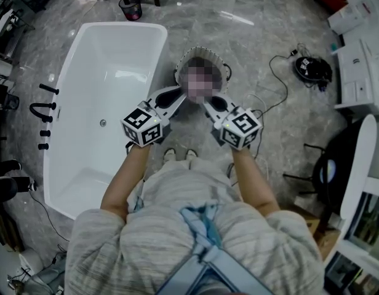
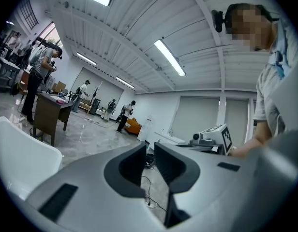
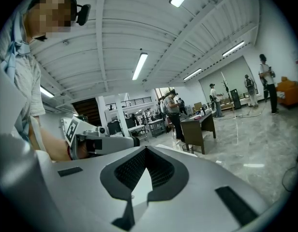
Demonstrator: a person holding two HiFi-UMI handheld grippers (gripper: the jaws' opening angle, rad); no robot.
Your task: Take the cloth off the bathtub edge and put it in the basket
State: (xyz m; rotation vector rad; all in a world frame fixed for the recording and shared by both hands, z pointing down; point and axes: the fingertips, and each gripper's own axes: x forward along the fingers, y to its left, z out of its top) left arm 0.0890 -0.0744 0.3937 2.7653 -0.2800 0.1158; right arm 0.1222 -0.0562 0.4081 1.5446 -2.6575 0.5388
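Now you stand just beside the white tub [image 1: 134, 48] and hold both tongs out side by side, with their tips pointing at the basket [image 1: 183, 59] on the floor in front of you. Your left tongs [image 1: 179, 97] are a little bit apart with nothing in them, and your right tongs [image 1: 209, 101] are pinched tight on nothing. I can't tell where the cloth is, because the inside of the basket is hidden.
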